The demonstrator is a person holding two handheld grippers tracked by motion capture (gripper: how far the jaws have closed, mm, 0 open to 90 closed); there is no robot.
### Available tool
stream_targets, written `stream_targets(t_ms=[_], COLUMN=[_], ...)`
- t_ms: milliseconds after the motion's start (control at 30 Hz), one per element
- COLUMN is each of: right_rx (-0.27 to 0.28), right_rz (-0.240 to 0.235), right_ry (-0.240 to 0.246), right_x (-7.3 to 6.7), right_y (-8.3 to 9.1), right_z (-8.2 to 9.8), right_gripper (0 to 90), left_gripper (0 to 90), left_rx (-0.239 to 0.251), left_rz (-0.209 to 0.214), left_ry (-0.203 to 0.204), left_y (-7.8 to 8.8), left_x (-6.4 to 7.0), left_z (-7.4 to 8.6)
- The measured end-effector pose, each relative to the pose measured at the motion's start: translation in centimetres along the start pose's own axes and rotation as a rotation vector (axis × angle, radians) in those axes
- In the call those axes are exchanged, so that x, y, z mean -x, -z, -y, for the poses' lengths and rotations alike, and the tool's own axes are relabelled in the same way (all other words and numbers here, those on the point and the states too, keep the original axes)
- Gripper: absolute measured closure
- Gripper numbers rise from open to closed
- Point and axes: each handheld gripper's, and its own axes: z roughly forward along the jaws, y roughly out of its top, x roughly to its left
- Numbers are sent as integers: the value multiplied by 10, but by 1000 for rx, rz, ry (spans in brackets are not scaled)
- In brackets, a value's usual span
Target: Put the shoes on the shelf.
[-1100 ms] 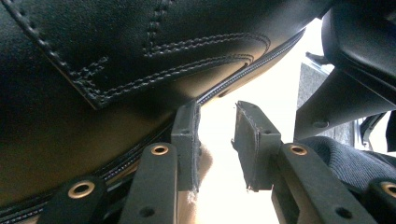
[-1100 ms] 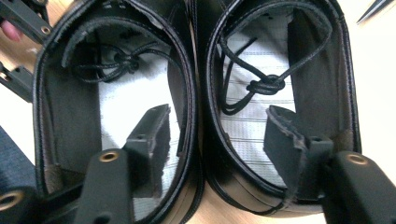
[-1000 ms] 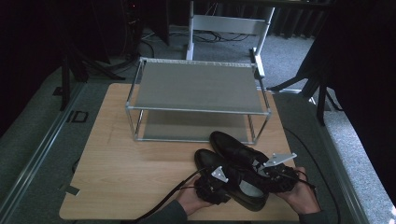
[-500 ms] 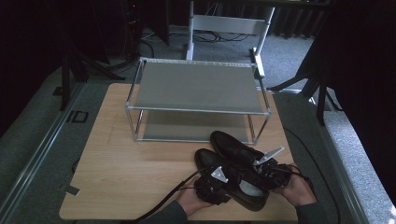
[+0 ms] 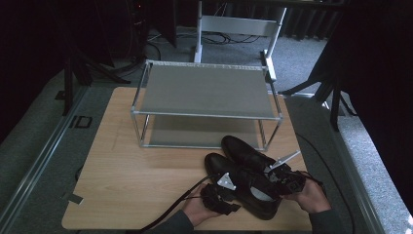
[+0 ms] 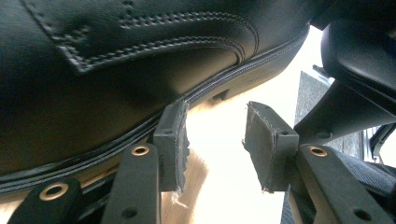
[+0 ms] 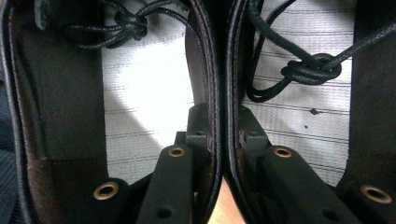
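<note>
on the light wooden table, before the grey two-tier metal rack, sit the black leather lace-up shoes. your right gripper clenches both inner collars together; your left gripper gapes empty beside a sole. next, probably lift the pair level toward the rack.

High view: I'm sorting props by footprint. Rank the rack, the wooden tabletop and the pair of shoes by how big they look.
1. wooden tabletop
2. rack
3. pair of shoes, though they sit nearer the camera, which flatters them.
</note>
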Motion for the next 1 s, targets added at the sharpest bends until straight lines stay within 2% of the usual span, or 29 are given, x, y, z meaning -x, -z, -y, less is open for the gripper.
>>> stream_targets(t_ms=[233, 433, 633, 700, 733, 1000], right_rx=[40, 61, 92, 119, 115, 174], right_rz=[-16, -22, -29, -14, -9, -8], right_ry=[-30, -29, -32, -28, -20, -48], right_x=[0, -1, -1, -3, -4, -2], right_y=[2, 6, 10, 12, 13, 18], right_z=[1, -1, -3, -4, -5, -9], right_gripper=[800, 803, 805, 806, 806, 807], left_gripper=[577, 573, 572, 571, 571, 571], left_rx=[22, 41, 51, 51, 53, 48], left_rz=[-7, -18, -16, -18, -16, -12], left_ry=[2, 6, 21, 19, 21, 29], left_y=[14, 23, 27, 28, 28, 27], left_x=[1, 1, -1, -1, -1, -3], left_z=[3, 5, 8, 9, 9, 12])
